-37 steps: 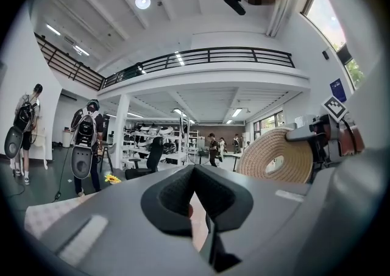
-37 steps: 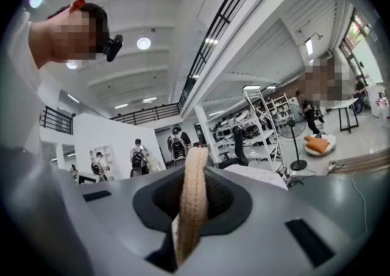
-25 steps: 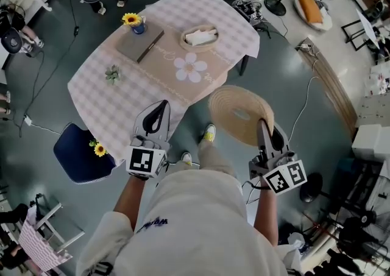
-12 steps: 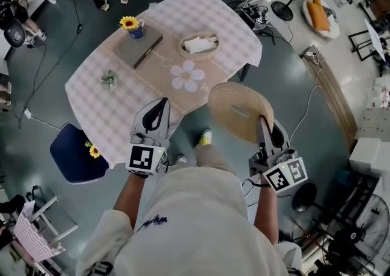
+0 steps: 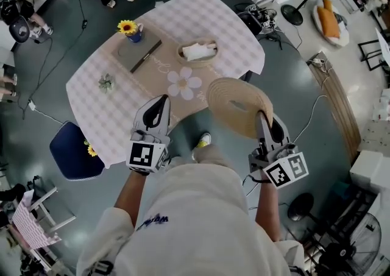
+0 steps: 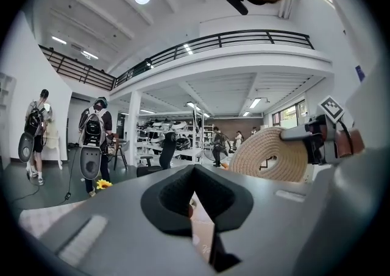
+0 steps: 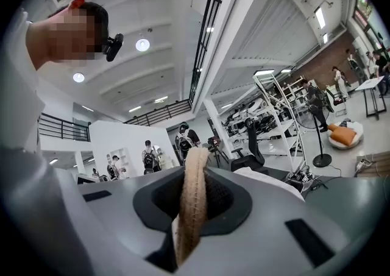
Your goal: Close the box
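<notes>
A small oval woven box (image 5: 198, 51) with white cloth inside stands on the far side of the checked table (image 5: 97, 116). Its round woven lid (image 5: 239, 107) hangs in the air off the table's near right corner, and my right gripper (image 5: 262, 121) is shut on its rim. In the right gripper view the lid's edge (image 7: 192, 201) runs upright between the jaws of the right gripper (image 7: 194, 174). My left gripper (image 5: 158, 103) hovers over the table's near edge, shut with nothing in it. The left gripper view shows the lid (image 6: 268, 156) at its right.
On the table lie a grey notebook (image 5: 140, 49), a sunflower in a blue pot (image 5: 129, 27), a small green sprig (image 5: 106, 81) and a flower-print runner (image 5: 184, 83). A blue chair (image 5: 76, 152) stands at the table's near left. People stand beyond the table (image 6: 91, 141).
Both grippers and the lid have moved forward toward the table. The lid now overlaps the table's near right corner. The grip on the lid is unchanged.
</notes>
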`<state>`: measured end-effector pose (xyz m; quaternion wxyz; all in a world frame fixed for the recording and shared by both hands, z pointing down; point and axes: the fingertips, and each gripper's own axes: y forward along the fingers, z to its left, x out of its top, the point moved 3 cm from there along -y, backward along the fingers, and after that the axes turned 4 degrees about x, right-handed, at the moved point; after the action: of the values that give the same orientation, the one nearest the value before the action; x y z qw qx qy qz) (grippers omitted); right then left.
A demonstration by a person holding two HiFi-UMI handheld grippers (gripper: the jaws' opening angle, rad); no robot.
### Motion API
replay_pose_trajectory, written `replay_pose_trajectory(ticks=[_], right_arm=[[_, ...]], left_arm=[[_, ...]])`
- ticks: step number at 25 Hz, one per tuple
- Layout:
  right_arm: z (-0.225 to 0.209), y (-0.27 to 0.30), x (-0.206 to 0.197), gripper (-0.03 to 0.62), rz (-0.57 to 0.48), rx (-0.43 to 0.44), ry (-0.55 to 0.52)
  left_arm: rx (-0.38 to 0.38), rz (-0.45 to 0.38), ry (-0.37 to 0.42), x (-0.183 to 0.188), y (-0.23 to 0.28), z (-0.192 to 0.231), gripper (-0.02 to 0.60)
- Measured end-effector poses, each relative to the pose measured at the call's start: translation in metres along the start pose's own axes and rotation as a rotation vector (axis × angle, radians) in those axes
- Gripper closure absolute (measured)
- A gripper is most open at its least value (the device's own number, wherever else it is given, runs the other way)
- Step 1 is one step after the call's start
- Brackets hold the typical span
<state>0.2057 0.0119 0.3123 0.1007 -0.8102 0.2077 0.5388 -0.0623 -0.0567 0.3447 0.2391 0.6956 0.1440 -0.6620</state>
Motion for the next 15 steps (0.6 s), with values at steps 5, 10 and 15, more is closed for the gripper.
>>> replay_pose_trajectory(ticks=[5, 10, 15], right_arm=[[-0.024, 0.015, 0.000, 0.551, 0.017, 0.081, 0.073], [-0.039, 0.039, -0.002, 0.551, 0.019, 0.153, 0.101], [-0.045, 0.053, -0.012, 0.549, 0.026, 0.183, 0.163]], left_arm=[[0.059, 0.025, 0.030, 0.005, 0.006, -0.010, 0.580], [0.100, 0.051, 0.030, -0.001, 0.012, -0.012, 0.580], [0.111, 0.095, 0.034, -0.009, 0.015, -0.012, 0.580]])
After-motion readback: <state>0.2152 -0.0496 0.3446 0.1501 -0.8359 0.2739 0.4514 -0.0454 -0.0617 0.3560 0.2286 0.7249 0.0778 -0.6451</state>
